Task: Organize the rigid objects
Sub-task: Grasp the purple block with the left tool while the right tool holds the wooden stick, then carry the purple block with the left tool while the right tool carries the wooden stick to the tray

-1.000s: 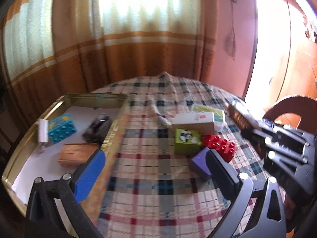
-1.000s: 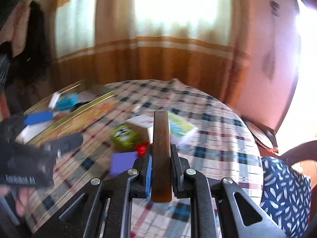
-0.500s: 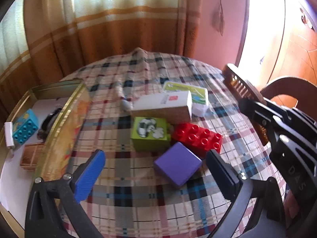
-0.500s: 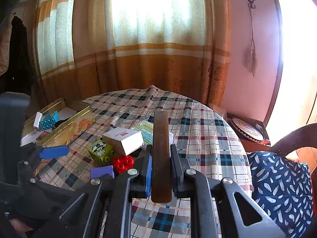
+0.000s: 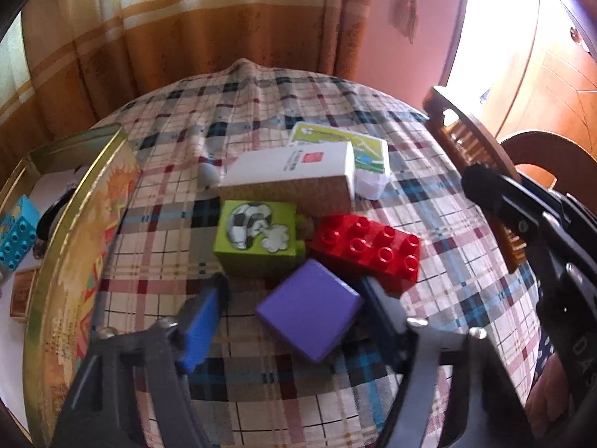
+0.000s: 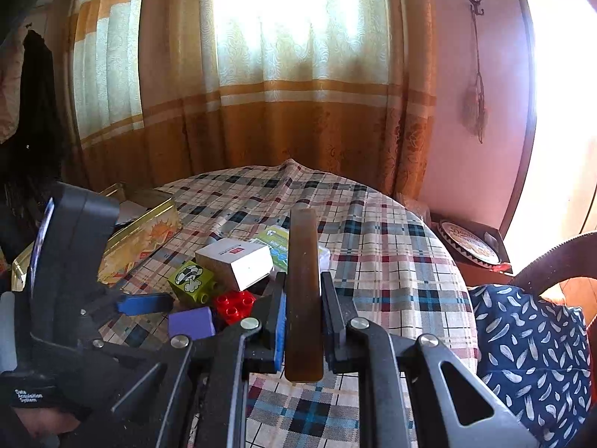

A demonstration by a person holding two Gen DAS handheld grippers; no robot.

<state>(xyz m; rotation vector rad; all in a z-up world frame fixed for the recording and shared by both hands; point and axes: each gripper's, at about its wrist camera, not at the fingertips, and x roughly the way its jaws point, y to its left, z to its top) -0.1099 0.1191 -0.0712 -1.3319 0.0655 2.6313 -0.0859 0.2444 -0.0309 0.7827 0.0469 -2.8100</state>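
My left gripper (image 5: 291,291) is open, its fingers on either side of a purple block (image 5: 309,310) on the checked tablecloth. Behind it lie a green block with a football picture (image 5: 257,239), a red studded brick (image 5: 369,250) and a white carton (image 5: 291,175). My right gripper (image 6: 303,287) is shut on a brown comb (image 6: 304,291), held above the table at the right; the comb also shows in the left wrist view (image 5: 474,153). The purple block (image 6: 191,322) shows in the right wrist view between the left gripper's fingers.
A gold tin tray (image 5: 67,246) at the left holds a blue brick (image 5: 16,231), a wooden block (image 5: 24,291) and a dark object. A green-and-white packet (image 5: 350,145) lies behind the carton. A wooden chair (image 6: 552,261) with a blue cushion stands at the right.
My left gripper has swung from the tray toward the pile, moved down and narrowed around the purple block. My right gripper still holds the comb, nearly still.
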